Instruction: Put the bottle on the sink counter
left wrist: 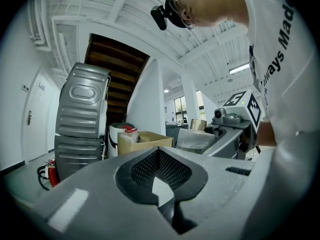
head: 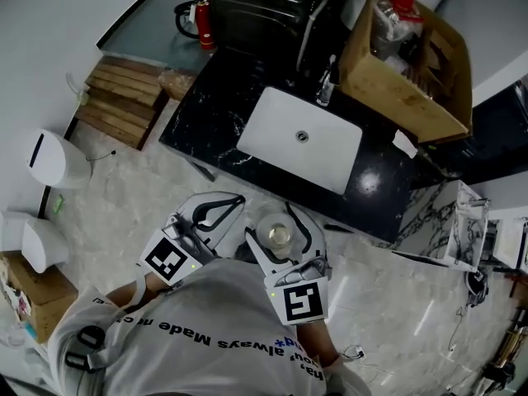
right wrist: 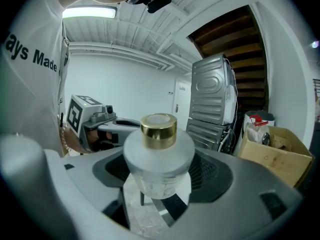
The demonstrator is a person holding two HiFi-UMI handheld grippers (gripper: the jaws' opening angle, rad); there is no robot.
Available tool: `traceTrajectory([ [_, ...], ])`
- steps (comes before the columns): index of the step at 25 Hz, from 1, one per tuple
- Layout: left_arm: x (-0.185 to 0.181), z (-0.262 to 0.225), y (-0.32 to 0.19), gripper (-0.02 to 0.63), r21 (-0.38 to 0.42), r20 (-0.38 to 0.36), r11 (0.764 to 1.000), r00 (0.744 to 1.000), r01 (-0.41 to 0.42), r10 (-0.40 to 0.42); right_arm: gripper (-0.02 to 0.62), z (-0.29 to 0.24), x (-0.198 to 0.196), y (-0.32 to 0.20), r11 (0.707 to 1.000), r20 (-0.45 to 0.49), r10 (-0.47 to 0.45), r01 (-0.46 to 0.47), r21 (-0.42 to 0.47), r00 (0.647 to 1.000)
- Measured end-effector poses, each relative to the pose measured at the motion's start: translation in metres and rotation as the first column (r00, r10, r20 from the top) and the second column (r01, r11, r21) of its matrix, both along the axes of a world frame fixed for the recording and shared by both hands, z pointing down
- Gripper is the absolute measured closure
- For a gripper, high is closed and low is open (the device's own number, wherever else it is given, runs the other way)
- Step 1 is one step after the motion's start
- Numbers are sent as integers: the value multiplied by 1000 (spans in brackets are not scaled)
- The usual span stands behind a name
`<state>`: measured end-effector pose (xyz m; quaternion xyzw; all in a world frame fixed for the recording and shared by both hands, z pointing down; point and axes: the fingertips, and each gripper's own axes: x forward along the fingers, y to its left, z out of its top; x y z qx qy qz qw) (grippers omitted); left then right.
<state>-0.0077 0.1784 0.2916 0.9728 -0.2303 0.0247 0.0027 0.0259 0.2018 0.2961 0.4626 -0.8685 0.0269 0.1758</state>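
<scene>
seemingly upright — bottle (right wrist: 158,156) in right gripper (right wrist: 159,191), cap (right wrist: 158,130) up.

Head view overlooks sink counter (head: 206,114); gripper views share box (left wrist: 145,142).

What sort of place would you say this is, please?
Probably a utility or laundry corner of an indoor space: a white sink set in a black stone counter, stacked grey appliances below a wooden staircase, and a fire extinguisher on the floor.
</scene>
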Motion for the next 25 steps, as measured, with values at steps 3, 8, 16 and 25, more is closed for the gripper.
traceTrajectory([
  [3,17,2,-19,603,7,1,1000,1000,6,-6,262,3,20,-18,1000,-5,4,-4,-3,1000],
  [8,30,6,-43,603,-3,-2,1000,1000,24,-24,262,8,36,-43,1000,-8,-3,3,-17,1000],
  [16,39,15,-90,603,-20,11,999,999,33,-33,262,17,44,-89,999,9,-10,10,-37,1000],
  [25,33,22,-172,603,-24,13,1000,1000,-16,16,262,29,36,-173,998,-6,31,-31,-51,1000],
])
